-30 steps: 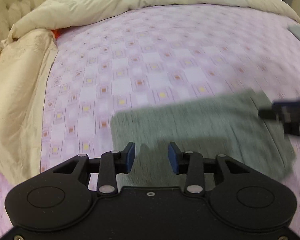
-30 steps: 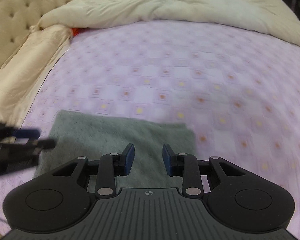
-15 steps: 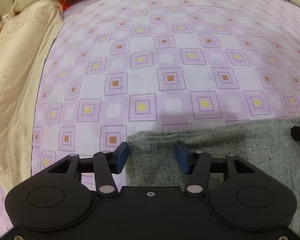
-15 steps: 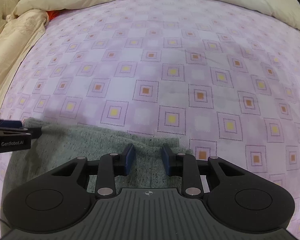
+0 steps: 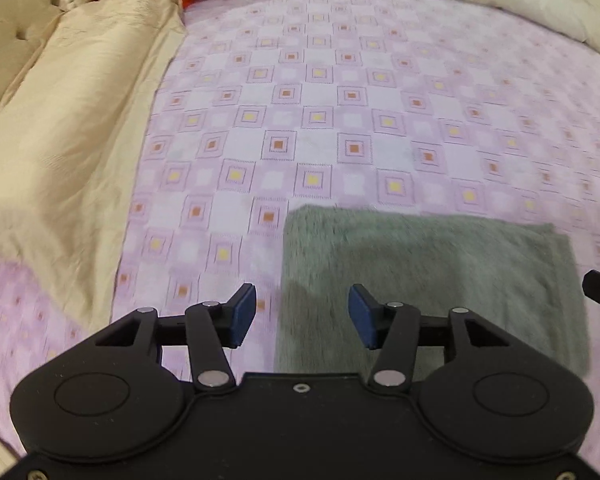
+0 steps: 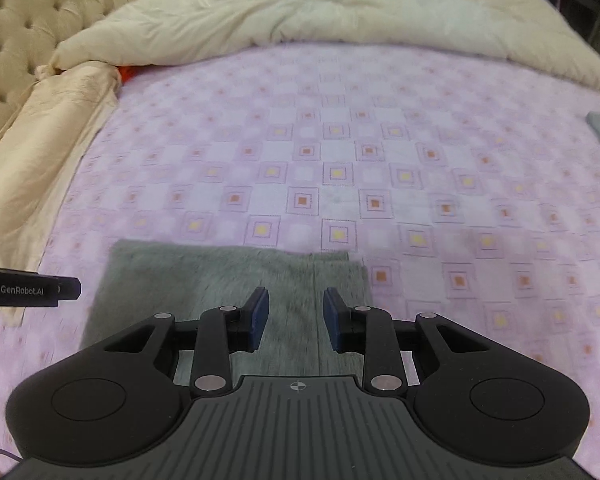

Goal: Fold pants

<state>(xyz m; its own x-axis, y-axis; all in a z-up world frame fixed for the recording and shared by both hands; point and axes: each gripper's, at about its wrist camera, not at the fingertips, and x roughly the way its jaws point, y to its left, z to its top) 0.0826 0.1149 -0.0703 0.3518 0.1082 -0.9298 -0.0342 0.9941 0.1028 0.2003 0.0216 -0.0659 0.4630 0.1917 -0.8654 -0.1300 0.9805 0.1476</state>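
A purple checked bedsheet (image 6: 340, 152) covers the bed, a cream duvet (image 6: 320, 8) bunched behind. The folded grey-green pants (image 5: 432, 264) lie flat beneath the left gripper (image 5: 302, 316) and right gripper (image 6: 296, 318), both spread, holding nothing.

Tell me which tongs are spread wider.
The left tongs: their blue pads stand far apart, straddling the grey pants' left edge. The right tongs gape less.
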